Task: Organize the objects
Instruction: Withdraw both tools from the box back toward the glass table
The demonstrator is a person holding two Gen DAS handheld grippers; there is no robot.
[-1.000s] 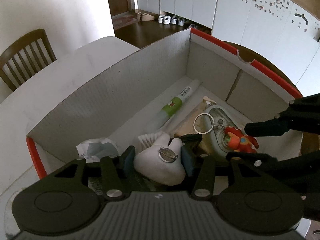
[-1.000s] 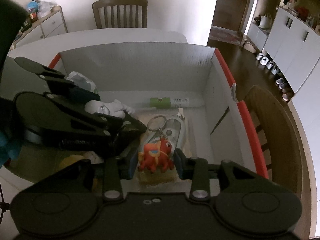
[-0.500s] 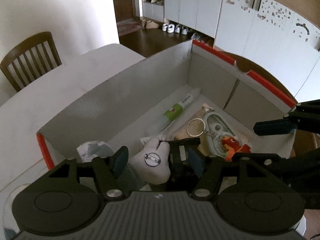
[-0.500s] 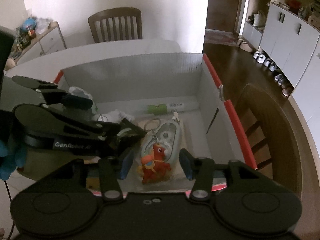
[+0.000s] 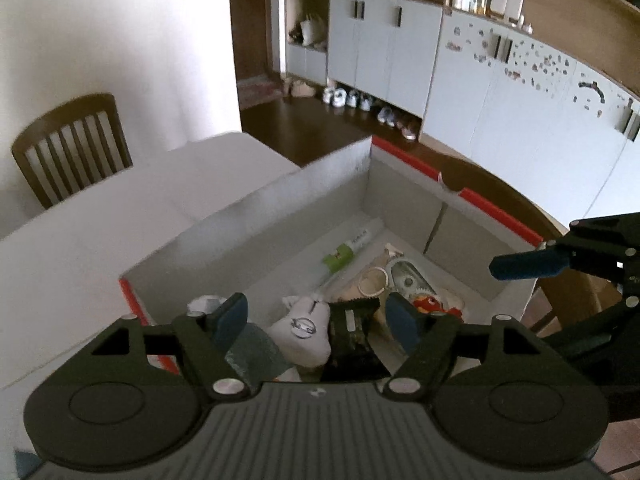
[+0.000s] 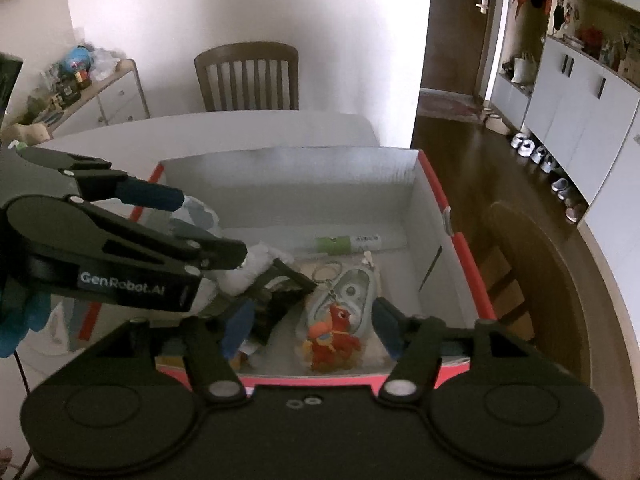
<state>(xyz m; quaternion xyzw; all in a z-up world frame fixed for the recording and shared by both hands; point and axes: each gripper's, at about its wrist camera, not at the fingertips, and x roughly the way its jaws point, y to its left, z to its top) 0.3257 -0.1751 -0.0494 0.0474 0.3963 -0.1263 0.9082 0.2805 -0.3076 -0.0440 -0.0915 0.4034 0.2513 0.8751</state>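
Vs 1.0 s ago: left tool point(image 5: 316, 320) was clamped on the white pouch point(image 5: 301, 333), right tool point(image 6: 308, 324) on the red toy keychain point(image 6: 333, 336). Both are now spread wide and holding nothing, pulled back and above the box point(image 6: 436, 236). At 0.5 s ago they were already open; since then the views sit higher and further back.

Contents, all inside the box on the white tabletop point(image 5: 100, 220):
- white pouch near the left-front, with a metal clip on top
- dark snack packet point(image 5: 352, 330) touching it on the right, leaning
- red toy keychain near the front wall, ring point(image 6: 325, 271) attached, lying on the grey oval case point(image 6: 352, 292)
- green-and-white tube point(image 6: 348, 243) along the far wall
- crumpled white wrapper point(image 5: 206, 304) in the left-front corner

Hard to read:
- left view has motion blur on the box rim and tabletop
- left tool's fingers point(image 5: 232, 318) cover the wrapper and the pouch base
- in the right view the left tool's body hides most of the pouch and the box's left wall
- front corner under the right tool's fingers point(image 6: 236, 332) is dark; something orange/blue there, can't identify
- print on tube and packet is unreadable
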